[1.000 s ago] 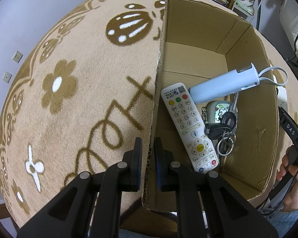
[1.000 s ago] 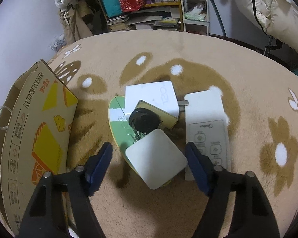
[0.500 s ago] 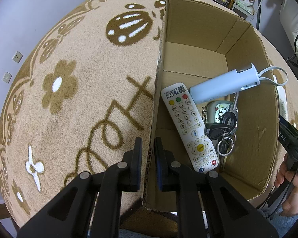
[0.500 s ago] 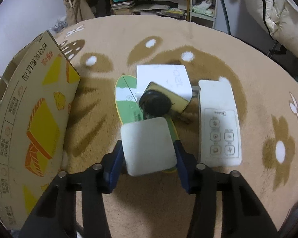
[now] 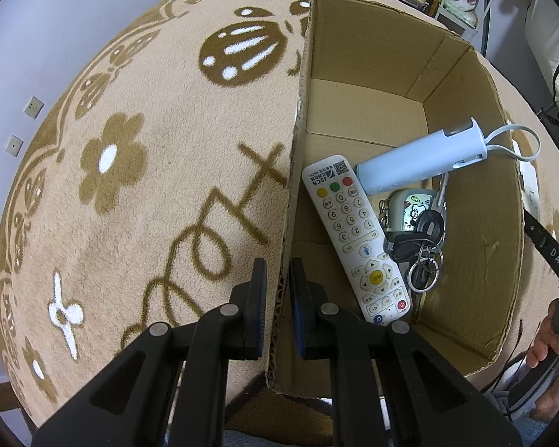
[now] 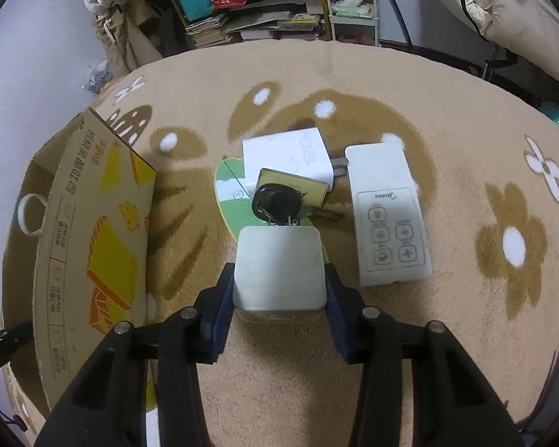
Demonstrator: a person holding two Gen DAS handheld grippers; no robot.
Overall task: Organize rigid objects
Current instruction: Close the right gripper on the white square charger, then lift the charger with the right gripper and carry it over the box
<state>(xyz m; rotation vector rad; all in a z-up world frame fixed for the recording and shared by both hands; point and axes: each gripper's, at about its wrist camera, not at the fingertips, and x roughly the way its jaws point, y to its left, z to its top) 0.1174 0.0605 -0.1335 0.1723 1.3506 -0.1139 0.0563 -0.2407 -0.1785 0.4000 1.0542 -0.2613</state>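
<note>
The left gripper (image 5: 278, 309) is clenched on the near wall of the cardboard box (image 5: 477, 201), with one of its fingers (image 5: 255, 309) outside on the carpet side and the other inside the box. The box stands open on a beige carpet (image 5: 138, 156) with brown flowers. Inside the box a white remote control (image 5: 354, 238) lies along the left wall, a pale blue tube-shaped device (image 5: 421, 162) with a loop cord leans across the back, and a bunch of keys (image 5: 417, 238) with a small key fob lies between them. At the right edge of this view a hand (image 5: 549, 342) holds the handle of the other tool. In the right wrist view, the right gripper (image 6: 278, 290) has just been closing its fingers, and now they are grasping a white square device (image 6: 278, 268) with rounded corners; the blue pads press on both of its sides. The square device is lifted a little above the carpet, just in front of the pile it belongs to. In this pile there is a green and white flat object (image 6: 234, 201), a white box (image 6: 290, 156), a gold card-like case (image 6: 298, 186), and a black key (image 6: 277, 201) on top. Beside the pile, on its right, a white panel remote (image 6: 389, 216) lies flat on the carpet. The printed outer side of the cardboard box (image 6: 93, 231) is seen at the left.
</note>
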